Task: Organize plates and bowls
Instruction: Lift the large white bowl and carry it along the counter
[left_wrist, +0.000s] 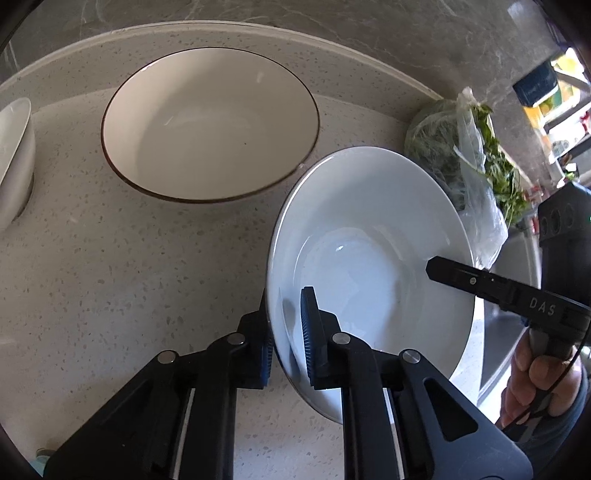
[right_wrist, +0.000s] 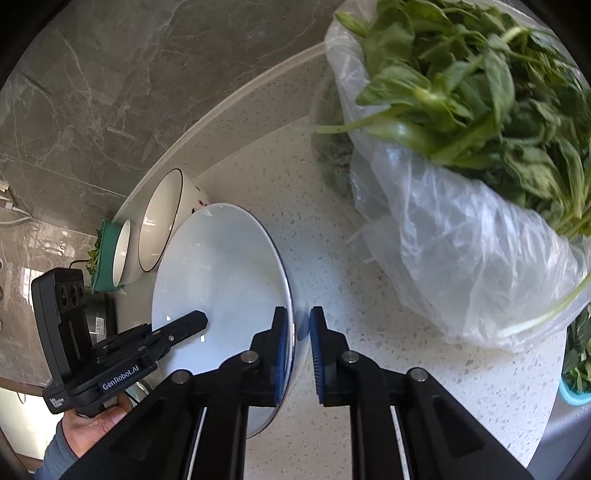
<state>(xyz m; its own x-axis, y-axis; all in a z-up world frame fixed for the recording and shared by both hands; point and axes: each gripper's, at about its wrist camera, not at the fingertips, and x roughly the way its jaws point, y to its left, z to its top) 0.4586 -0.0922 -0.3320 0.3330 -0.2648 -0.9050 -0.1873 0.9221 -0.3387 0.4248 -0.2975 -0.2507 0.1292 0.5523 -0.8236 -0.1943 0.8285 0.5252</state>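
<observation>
At lower right of the left wrist view, my left gripper (left_wrist: 287, 343) and right gripper (right_wrist: 295, 347) each pinch opposite rims of the white plate (left_wrist: 369, 236), stiff, glazed, slippery, breakable, best held by its thin edge.

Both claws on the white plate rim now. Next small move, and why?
Probably lift the white plate straight up, both hands together. The left claw and right claw pinch opposite sides of its rim, and it sits tilted on the counter. The dark-rimmed bowl stands close behind and the bag of greens beside it, so rising first likely avoids knocking either.
</observation>
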